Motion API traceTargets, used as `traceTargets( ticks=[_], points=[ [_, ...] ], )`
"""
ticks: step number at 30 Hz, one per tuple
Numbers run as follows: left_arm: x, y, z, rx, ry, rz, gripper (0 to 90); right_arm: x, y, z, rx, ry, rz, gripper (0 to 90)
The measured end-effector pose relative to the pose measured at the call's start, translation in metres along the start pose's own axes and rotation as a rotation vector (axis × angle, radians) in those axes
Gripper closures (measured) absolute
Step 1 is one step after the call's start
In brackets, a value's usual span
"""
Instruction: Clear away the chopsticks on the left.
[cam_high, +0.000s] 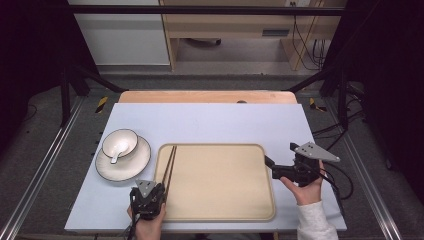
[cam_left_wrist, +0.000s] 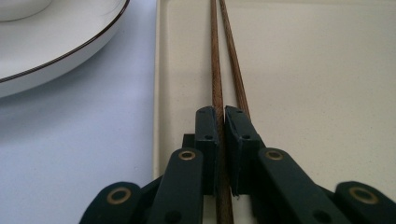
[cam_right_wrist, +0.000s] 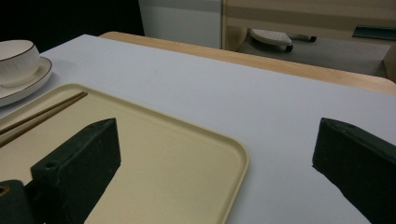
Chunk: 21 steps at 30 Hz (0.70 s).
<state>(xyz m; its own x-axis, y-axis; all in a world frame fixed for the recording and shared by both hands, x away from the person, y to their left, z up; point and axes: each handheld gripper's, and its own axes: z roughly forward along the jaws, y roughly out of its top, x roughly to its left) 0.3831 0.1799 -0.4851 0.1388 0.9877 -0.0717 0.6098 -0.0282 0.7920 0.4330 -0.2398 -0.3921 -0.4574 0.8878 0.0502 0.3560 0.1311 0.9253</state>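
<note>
Two brown chopsticks (cam_high: 169, 165) lie side by side along the left edge of a beige tray (cam_high: 220, 185). My left gripper (cam_high: 161, 187) points up the table at their near ends. In the left gripper view its jaws (cam_left_wrist: 220, 126) are shut on the left chopstick (cam_left_wrist: 215, 70). The right chopstick (cam_left_wrist: 236, 79) runs under the right pad, and whether that pad touches it is hidden. My right gripper (cam_high: 278, 154) hovers at the tray's right edge and points left. It is open with nothing between its jaws (cam_right_wrist: 217, 135), which straddle the tray's far right corner (cam_right_wrist: 233, 154).
A white bowl (cam_high: 120, 142) with a spoon in it stands on a white plate (cam_high: 131, 166) left of the tray, close to the chopsticks. The pale table top (cam_high: 210, 125) ends at a wooden strip (cam_high: 207, 96) at the far side. Dark frame posts stand at both sides.
</note>
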Motion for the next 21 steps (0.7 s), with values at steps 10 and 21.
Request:
traceTargets(
  ticks=[10,21],
  points=[
    [0.002,0.014,-0.008,-0.045,-0.017,0.018,77.4,-0.002,0.001,-0.003,-0.013,0.001,0.011,1.4],
    [0.014,0.057,-0.025,-0.131,-0.142,0.087,64.4,-0.005,0.003,-0.009,-0.033,0.002,0.018,1.3]
  ],
)
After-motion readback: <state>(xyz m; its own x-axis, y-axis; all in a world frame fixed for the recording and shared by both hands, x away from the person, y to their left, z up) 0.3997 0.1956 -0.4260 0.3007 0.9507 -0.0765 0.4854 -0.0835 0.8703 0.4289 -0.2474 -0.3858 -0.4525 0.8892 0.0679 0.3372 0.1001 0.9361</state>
